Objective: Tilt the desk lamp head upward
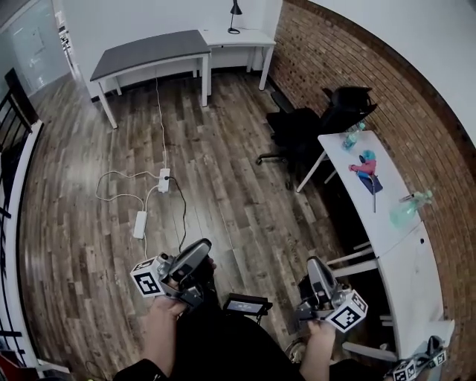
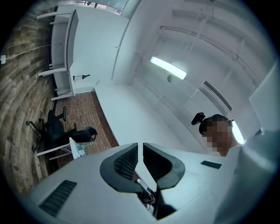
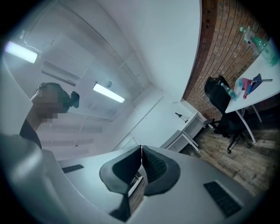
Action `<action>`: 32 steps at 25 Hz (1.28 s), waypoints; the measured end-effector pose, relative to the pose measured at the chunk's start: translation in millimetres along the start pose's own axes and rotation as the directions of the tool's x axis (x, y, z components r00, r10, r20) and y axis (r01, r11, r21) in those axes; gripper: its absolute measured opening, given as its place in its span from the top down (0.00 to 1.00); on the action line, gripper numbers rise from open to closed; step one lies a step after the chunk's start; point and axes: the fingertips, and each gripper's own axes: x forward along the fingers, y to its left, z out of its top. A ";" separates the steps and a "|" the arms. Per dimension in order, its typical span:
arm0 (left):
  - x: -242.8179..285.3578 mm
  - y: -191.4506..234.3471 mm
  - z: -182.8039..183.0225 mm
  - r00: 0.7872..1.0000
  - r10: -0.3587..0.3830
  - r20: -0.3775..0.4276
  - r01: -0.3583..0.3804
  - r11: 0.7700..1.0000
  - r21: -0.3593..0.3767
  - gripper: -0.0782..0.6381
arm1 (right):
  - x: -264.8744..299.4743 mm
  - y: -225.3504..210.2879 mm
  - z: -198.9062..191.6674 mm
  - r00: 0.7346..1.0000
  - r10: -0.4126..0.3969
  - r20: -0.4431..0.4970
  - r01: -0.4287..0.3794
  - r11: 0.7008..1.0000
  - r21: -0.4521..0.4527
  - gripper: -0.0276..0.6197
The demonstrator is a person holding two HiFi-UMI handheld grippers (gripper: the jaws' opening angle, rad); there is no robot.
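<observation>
Nothing is done yet. The desk lamp (image 1: 235, 16) stands on the far white counter (image 1: 253, 37), its head untilted. Well away from the lamp, the left tongs (image 2: 140, 146) are a slit apart and the right tongs (image 3: 141, 148) are together, both empty.

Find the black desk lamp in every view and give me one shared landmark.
Head view: black desk lamp top centre, on the white desk.
Left gripper view: upper left, seen sideways.
Right gripper view: right of centre, small.
Shared landmark: the red brick wall beside it.

Black chair (image 1: 297, 134); power strip (image 1: 140, 224) (on floor (image 1: 223, 178))
</observation>
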 end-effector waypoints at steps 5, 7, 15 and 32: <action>21.3 40.3 70.1 1.000 -0.013 0.024 0.013 1.000 0.002 0.83 | 80.9 -24.6 11.0 0.999 -0.010 -0.041 0.009 1.000 -0.019 0.94; 22.8 55.9 96.9 0.999 -0.009 0.039 0.009 1.000 0.003 0.83 | 113.5 -32.2 11.7 0.998 -0.011 -0.054 0.010 1.000 -0.019 0.94; 30.8 121.8 178.1 0.997 0.011 0.076 -0.009 1.000 -0.021 0.84 | 212.4 -58.0 7.5 0.996 0.018 -0.091 -0.022 0.999 -0.037 0.94; 78.5 242.8 315.7 0.970 0.123 0.211 -0.142 0.987 0.076 0.84 | 412.8 -215.2 27.3 0.978 0.147 -0.149 -0.131 0.985 0.115 0.94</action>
